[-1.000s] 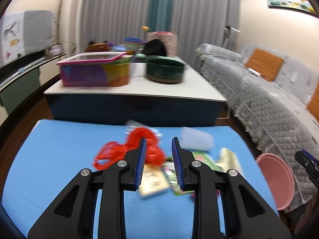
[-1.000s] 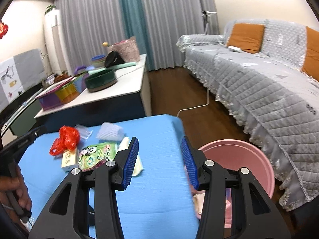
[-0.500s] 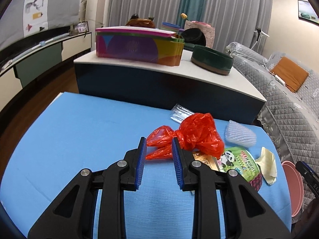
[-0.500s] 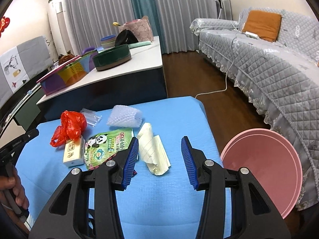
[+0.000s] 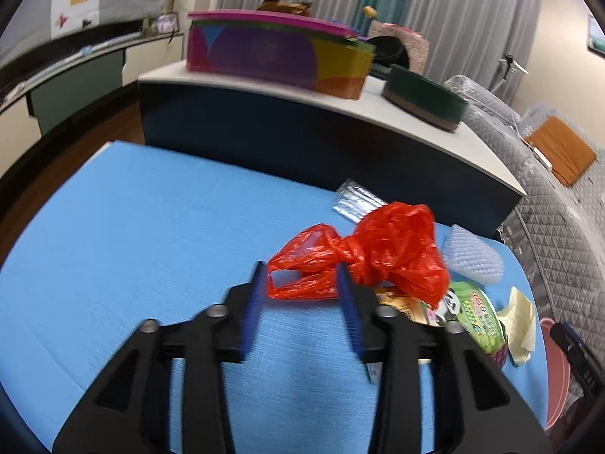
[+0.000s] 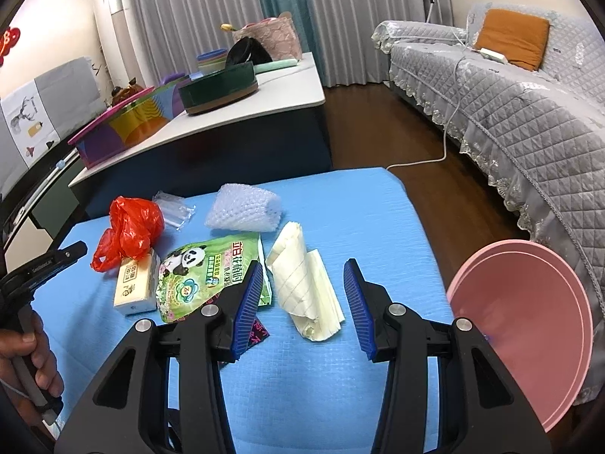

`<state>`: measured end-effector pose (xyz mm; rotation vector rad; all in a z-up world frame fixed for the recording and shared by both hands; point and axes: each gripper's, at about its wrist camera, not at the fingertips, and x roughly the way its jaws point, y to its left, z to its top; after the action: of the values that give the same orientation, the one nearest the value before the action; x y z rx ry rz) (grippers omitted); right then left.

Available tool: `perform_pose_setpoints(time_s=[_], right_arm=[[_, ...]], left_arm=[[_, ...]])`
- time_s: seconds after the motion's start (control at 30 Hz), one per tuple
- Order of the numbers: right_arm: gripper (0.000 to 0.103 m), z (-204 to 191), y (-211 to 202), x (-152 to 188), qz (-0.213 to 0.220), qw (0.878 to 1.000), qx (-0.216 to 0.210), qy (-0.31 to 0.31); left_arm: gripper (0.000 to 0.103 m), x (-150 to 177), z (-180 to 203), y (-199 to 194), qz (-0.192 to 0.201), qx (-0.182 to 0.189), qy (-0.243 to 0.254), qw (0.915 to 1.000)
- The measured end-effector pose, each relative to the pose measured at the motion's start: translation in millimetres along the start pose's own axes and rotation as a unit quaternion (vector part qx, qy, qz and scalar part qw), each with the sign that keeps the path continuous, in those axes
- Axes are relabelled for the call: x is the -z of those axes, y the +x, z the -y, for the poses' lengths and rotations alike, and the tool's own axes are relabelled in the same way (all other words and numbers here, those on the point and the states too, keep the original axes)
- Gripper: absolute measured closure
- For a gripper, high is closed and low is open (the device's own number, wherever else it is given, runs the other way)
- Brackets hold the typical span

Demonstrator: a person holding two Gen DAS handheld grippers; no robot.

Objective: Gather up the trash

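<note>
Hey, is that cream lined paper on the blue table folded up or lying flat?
Folded: the cream lined paper lies in a loose, crumpled bundle, layers overlapping.

— What colours lie on the table [image 6: 363, 204]?
— Its cover is bright blue. The plastic bag [image 5: 382, 253] is red, the pouch [image 6: 204, 272] green with a black-and-white panda, the folded paper [image 6: 306, 287] cream with thin lines.
— And beside it?
— A pink basin [image 6: 529, 317]; a grey quilted sofa [image 6: 529, 113] with an orange cushion [image 6: 510, 38].
</note>
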<state>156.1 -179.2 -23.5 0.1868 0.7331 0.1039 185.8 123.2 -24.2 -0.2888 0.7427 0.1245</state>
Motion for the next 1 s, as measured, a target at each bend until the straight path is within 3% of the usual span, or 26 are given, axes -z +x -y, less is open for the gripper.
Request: perform_pose_setpoints(time_s=[0.57, 0.77, 0.87, 1.0], right_arm=[[0.058, -4.8, 36.3, 8.1, -0.045, 0.999, -0.012, -0.015], [0.074, -6.6, 40.3, 9.2, -0.053, 0.998, -0.013, -0.019], [0.083, -8.8, 40.9, 9.2, -0.058, 0.998, -0.013, -0.025], [0.092, -10.0, 38.2, 9.7, -0.057, 0.998, -0.013, -0.028]], left_arm=[[0.056, 0.0, -14.1, 33.4, -0.043, 0.002, -0.048, 0.9979], [0.088, 1.3, -18.0, 36.0, -0.052, 0.002, -0.054, 0.9972], [0.096, 0.9, -18.9, 33.8, -0.051, 0.003, -0.054, 0.9973], [0.099, 0.4, -18.4, 29.9, -0.046, 0.004, -0.048, 0.9978]])
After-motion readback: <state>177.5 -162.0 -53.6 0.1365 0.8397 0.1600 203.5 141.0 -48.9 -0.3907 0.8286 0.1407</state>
